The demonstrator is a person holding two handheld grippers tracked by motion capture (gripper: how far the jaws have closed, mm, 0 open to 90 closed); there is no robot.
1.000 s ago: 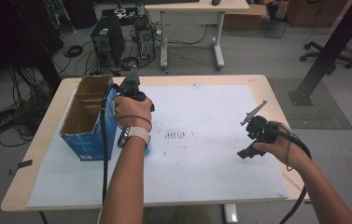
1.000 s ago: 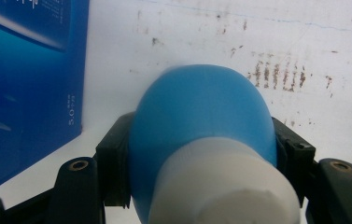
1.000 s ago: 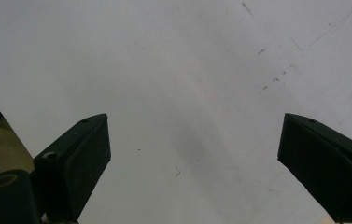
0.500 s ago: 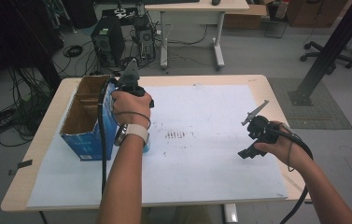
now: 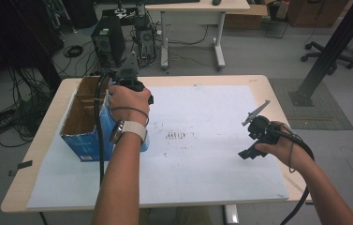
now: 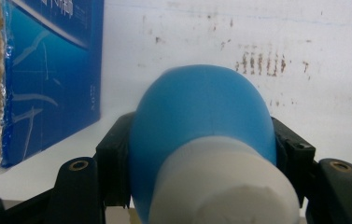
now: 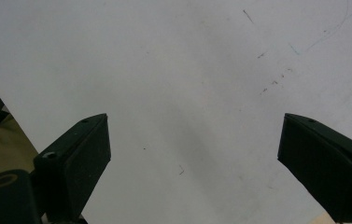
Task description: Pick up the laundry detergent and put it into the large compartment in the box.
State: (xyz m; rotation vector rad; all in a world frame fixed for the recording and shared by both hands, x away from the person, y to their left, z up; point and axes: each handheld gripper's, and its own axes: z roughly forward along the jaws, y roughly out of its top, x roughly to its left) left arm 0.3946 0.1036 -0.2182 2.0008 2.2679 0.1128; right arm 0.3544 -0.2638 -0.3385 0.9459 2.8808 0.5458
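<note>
A: Containers? One blue cardboard box (image 5: 86, 123), open on top, inside looking empty.

B: Left gripper (image 6: 201, 154) clamped on one blue bottle (image 6: 201, 116), beside box. Right gripper (image 7: 194, 154) wide open, holding nothing.

A wooden table (image 5: 268, 86) carries a white sheet (image 5: 211, 112) over most of its top; a blue box (image 5: 83, 140) stands open on the sheet's left edge, brown smudges (image 5: 176, 136) right of it
</note>
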